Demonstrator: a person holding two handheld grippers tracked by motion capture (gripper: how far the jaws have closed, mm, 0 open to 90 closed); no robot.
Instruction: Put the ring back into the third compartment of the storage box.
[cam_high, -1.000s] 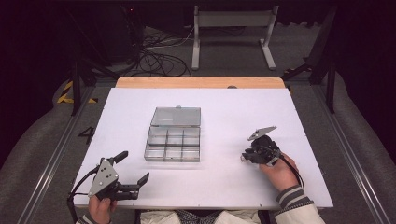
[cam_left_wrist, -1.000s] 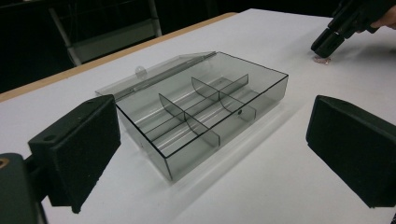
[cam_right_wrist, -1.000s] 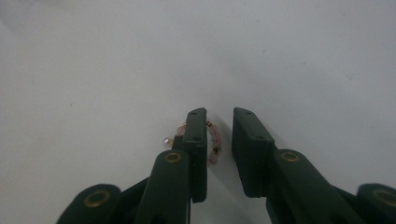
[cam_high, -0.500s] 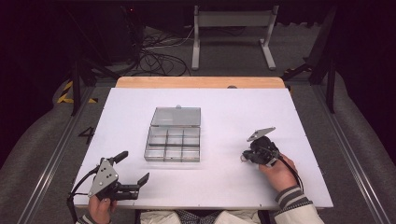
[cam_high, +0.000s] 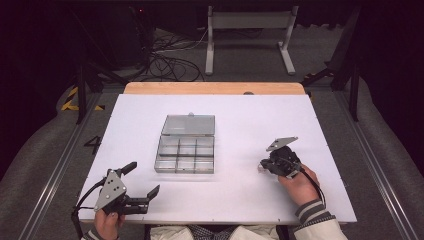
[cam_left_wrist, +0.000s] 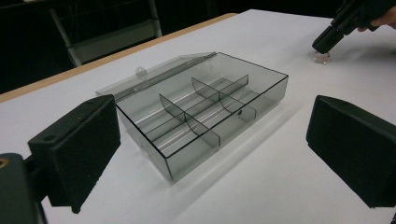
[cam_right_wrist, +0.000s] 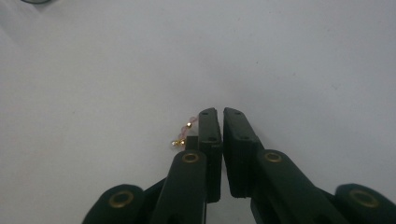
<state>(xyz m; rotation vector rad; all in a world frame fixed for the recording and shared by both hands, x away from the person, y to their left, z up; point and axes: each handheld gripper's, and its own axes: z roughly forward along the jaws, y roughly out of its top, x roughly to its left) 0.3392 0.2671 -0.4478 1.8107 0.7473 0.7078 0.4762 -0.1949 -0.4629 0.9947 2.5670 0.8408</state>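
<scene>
A small pink and gold beaded piece (cam_right_wrist: 183, 134), which looks like an earring or a bit of chain, lies on the white table (cam_right_wrist: 93, 84) just left of centre in my right gripper view, touching the outer side of the left jaw. My right tongs (cam_right_wrist: 219, 114) are brought together with only a thin gap; I cannot tell whether any of the piece is caught between the pads. In the high view those tongs (cam_high: 262, 167) point down at the table at centre right, my right hand (cam_high: 299, 181) behind them.

The clear compartment box (cam_high: 186, 146) sits mid-frame, well apart from the beaded piece. Its lid (cam_high: 188, 124) is folded back flat and its six compartments are all empty.

At lower left, my left tongs (cam_high: 144, 178) stand wide apart with nothing between them, aimed at the box (cam_left_wrist: 201, 112).
</scene>
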